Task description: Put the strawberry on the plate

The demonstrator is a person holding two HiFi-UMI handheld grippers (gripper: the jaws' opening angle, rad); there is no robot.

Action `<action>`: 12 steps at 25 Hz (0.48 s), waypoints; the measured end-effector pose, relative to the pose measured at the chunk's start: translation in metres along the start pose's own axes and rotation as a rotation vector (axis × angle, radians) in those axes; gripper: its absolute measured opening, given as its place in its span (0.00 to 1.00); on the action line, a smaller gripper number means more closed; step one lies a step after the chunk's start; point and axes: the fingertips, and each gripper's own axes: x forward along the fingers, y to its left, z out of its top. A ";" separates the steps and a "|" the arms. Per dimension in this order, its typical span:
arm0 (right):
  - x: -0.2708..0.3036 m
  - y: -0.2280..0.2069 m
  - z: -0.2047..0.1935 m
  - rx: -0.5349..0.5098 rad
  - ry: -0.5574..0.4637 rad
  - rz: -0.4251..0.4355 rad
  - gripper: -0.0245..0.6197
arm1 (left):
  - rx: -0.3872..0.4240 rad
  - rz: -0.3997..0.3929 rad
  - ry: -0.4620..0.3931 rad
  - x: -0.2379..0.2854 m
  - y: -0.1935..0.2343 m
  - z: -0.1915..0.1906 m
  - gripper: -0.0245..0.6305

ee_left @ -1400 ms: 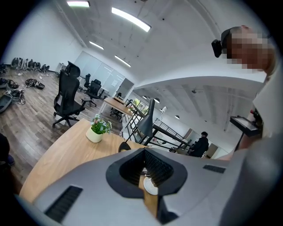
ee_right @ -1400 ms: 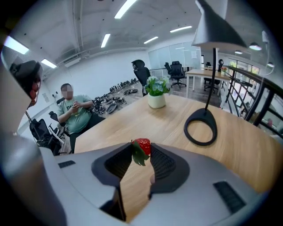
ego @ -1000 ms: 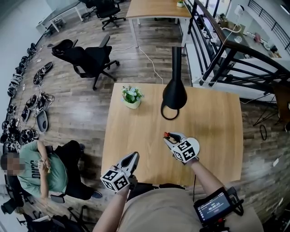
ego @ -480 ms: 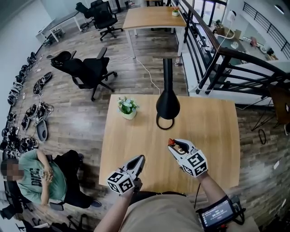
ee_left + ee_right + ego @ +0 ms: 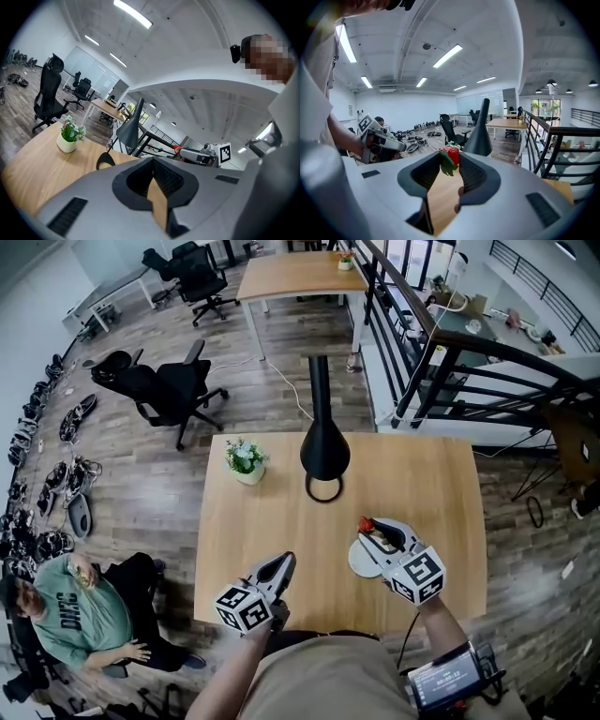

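Note:
The small red strawberry [image 5: 365,523] with green leaves is pinched at the tips of my right gripper [image 5: 368,526], which is shut on it. In the right gripper view the strawberry [image 5: 451,154] sits between the two fingertips, above the wooden table. A white plate [image 5: 356,562] lies on the table [image 5: 431,484] directly below that gripper and is partly hidden by it. My left gripper [image 5: 283,562] hovers over the near table edge to the left, shut and holding nothing; its tips meet in the left gripper view [image 5: 152,160].
A black cone-shaped lamp [image 5: 324,451] stands at the table's middle back, with a small potted plant [image 5: 246,460] to its left. A person [image 5: 80,610] sits on the floor at the left. An office chair [image 5: 155,385] and a stair railing [image 5: 441,352] lie beyond the table.
My right gripper has shifted right and nearer with the strawberry in it, and the white plate now shows beneath it. The left gripper has barely moved.

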 end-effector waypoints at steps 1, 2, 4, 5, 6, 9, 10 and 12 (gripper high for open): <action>-0.006 -0.005 -0.002 0.012 -0.002 -0.008 0.25 | -0.001 -0.003 0.004 0.002 -0.002 -0.002 0.04; -0.011 -0.009 -0.005 0.030 -0.005 -0.014 0.25 | -0.002 -0.004 0.009 0.004 -0.004 -0.005 0.04; -0.019 -0.018 -0.010 0.067 -0.010 -0.026 0.25 | -0.009 -0.004 0.022 0.007 -0.005 -0.013 0.04; -0.023 -0.022 -0.014 0.081 -0.011 -0.034 0.25 | -0.015 -0.003 0.029 0.009 -0.004 -0.017 0.04; -0.025 -0.027 -0.018 0.092 -0.011 -0.043 0.25 | -0.022 -0.002 0.036 0.011 -0.004 -0.020 0.04; -0.030 -0.040 -0.030 0.135 -0.013 -0.062 0.25 | -0.030 0.001 0.055 0.017 -0.002 -0.029 0.04; -0.031 -0.043 -0.035 0.153 -0.013 -0.067 0.25 | -0.027 0.002 0.062 0.019 -0.002 -0.032 0.04; -0.033 -0.049 -0.044 0.177 -0.005 -0.077 0.25 | -0.021 0.008 0.080 0.022 0.000 -0.038 0.04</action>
